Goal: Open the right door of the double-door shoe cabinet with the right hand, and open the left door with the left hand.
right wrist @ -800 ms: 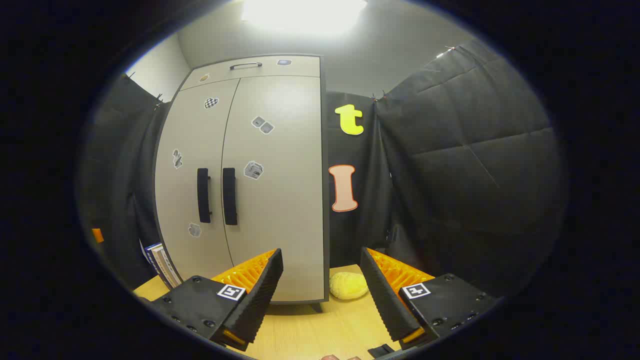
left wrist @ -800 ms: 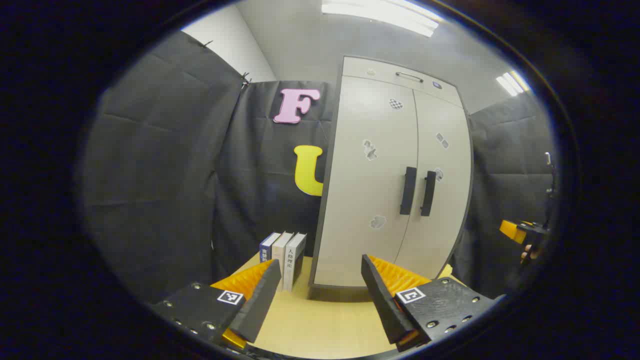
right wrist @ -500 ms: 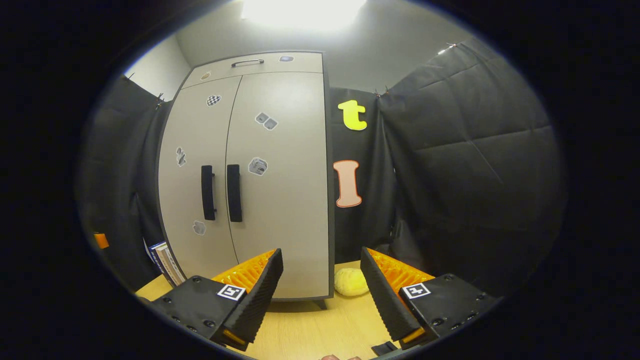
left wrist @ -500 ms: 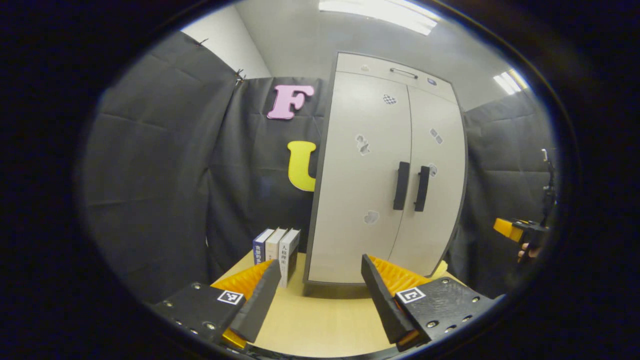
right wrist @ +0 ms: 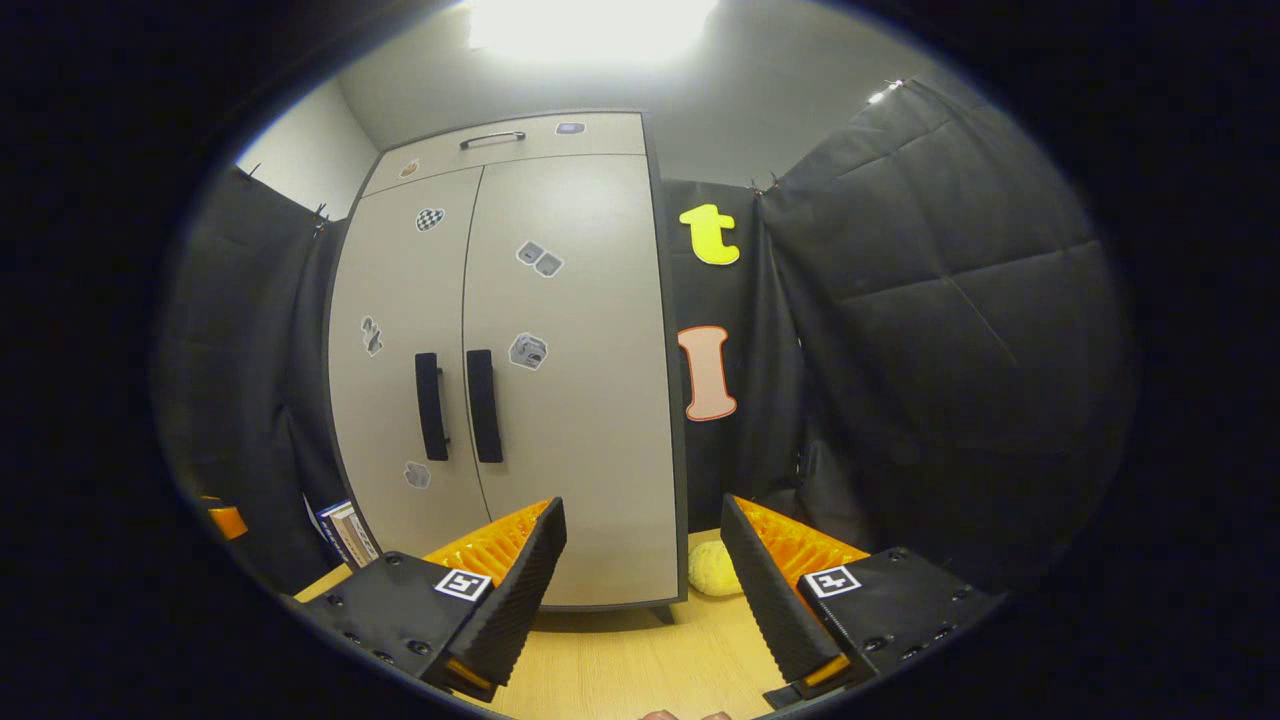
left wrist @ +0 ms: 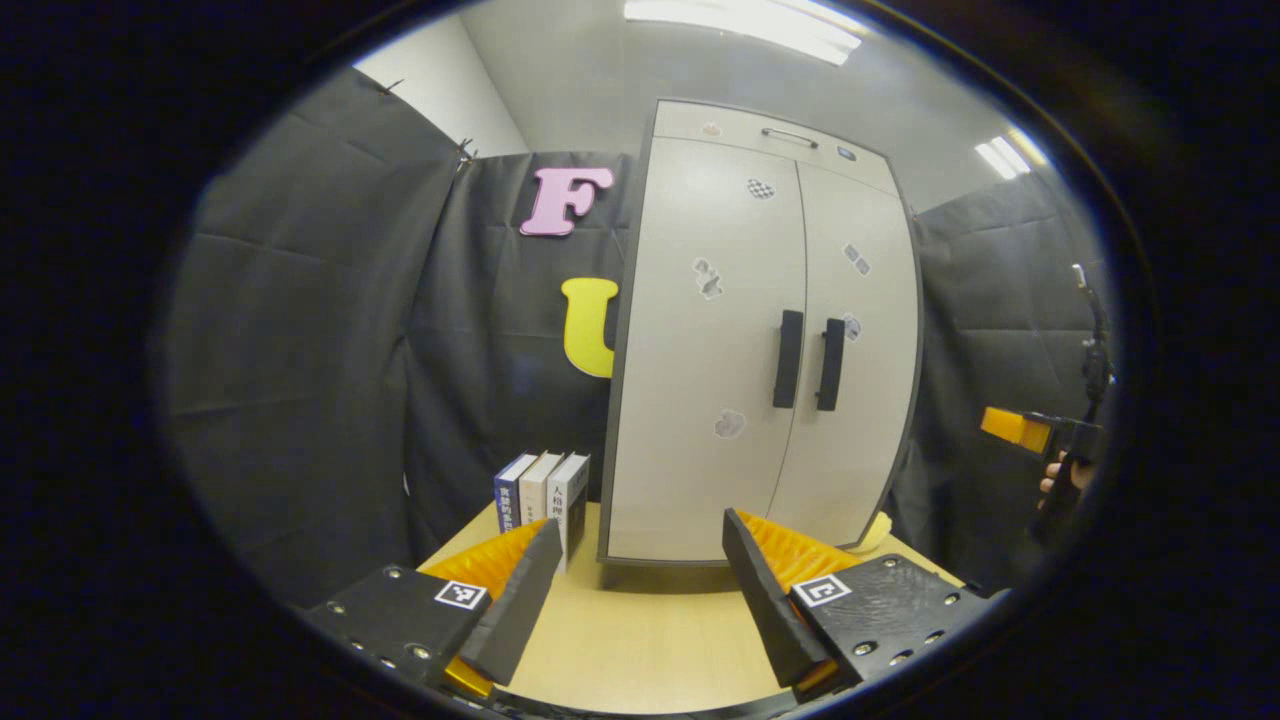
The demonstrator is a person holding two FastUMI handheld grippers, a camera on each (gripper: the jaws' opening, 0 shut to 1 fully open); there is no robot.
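Left gripper view: left of cabinet, low over table, facing right-forward.
Right gripper view: right of it, facing left-forward — seemingly nearer.
Shared: both doors, books.

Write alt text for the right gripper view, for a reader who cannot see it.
A pale double-door shoe cabinet stands shut on a wooden table, its two dark handles side by side at the centre seam. The right gripper is open in the foreground, well short of the doors, and a yellow ball lies beside the cabinet.

Black screwed claw bodies, square markers
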